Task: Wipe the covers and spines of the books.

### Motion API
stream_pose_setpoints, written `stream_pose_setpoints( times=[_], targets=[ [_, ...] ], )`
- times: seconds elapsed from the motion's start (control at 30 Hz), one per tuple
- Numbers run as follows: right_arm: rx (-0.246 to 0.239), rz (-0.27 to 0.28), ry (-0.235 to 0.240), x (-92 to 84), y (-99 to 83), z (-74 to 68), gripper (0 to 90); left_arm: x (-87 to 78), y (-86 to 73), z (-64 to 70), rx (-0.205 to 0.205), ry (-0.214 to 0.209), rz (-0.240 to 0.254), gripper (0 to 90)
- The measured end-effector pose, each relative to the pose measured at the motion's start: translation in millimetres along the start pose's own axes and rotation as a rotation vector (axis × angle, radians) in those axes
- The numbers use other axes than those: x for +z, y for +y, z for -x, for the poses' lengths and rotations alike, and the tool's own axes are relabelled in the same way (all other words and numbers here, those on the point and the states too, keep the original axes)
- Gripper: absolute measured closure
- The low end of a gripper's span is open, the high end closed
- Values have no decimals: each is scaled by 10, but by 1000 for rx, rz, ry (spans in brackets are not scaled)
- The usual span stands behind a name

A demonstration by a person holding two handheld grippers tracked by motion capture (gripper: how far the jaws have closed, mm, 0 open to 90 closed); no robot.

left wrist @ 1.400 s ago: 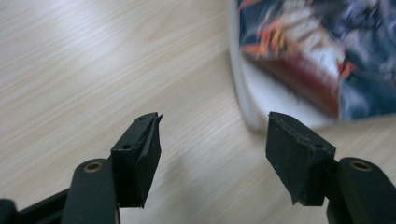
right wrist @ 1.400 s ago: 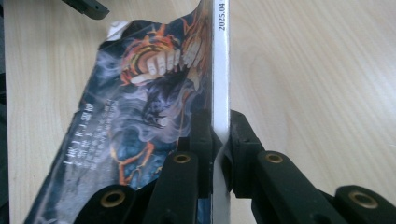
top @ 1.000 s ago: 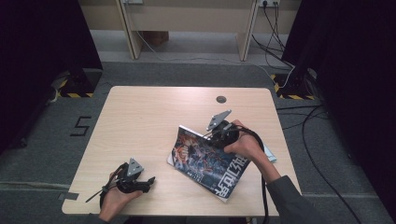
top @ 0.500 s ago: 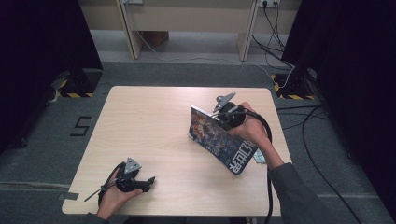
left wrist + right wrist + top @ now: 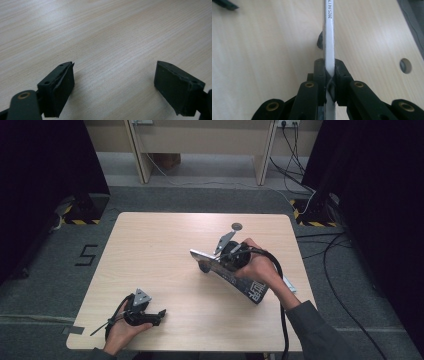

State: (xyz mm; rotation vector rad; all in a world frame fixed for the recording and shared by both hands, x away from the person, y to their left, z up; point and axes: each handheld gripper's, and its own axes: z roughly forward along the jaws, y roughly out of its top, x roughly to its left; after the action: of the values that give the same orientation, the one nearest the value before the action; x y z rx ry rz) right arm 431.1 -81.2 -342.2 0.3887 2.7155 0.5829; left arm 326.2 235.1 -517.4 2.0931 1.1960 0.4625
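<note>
While the high view shows the right gripper [image 5: 220, 262] lifting a magazine [image 5: 250, 287] mid-frame, its own view reveals jaws pinching the white spine; the left gripper [image 5: 113, 87], lower left, has just spread over bare table [image 5: 112, 30].

Grey sleeve [image 5: 320, 332], black gripper [image 5: 159, 314]

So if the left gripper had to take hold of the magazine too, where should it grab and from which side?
Probably the free long edge of the magazine, approached from the left side of the table. The right gripper already clamps the white spine and tips the magazine up on edge, so the thin pages suit a pinch. The left gripper stands open over bare table.
</note>
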Motion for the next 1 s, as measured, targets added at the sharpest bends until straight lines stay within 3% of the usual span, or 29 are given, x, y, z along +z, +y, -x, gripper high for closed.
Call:
stream_pose_setpoints(
  times=[0.17, 0.2, 0.4, 0.67, 1.0],
  targets=[
    [-44, -23, 47, 19, 86, -148, 820, -3, -1, 1, 4, -5, -1, 153],
    [-22, -29, 58, 22, 90, -174, 816, -2, 1, -1, 6, -6, -3, 153],
    [-22, -8, 122, 95, 75, -222, 831, -2, 1, -3, 8, -8, -3, 152],
    [-34, -47, 169, 351, 47, -351, 831, -2, -1, -1, 7, -7, -1, 153],
    [-37, -72, 187, 561, -1, -507, 828, 1, -5, -2, 7, -7, 4, 152]
  ],
)
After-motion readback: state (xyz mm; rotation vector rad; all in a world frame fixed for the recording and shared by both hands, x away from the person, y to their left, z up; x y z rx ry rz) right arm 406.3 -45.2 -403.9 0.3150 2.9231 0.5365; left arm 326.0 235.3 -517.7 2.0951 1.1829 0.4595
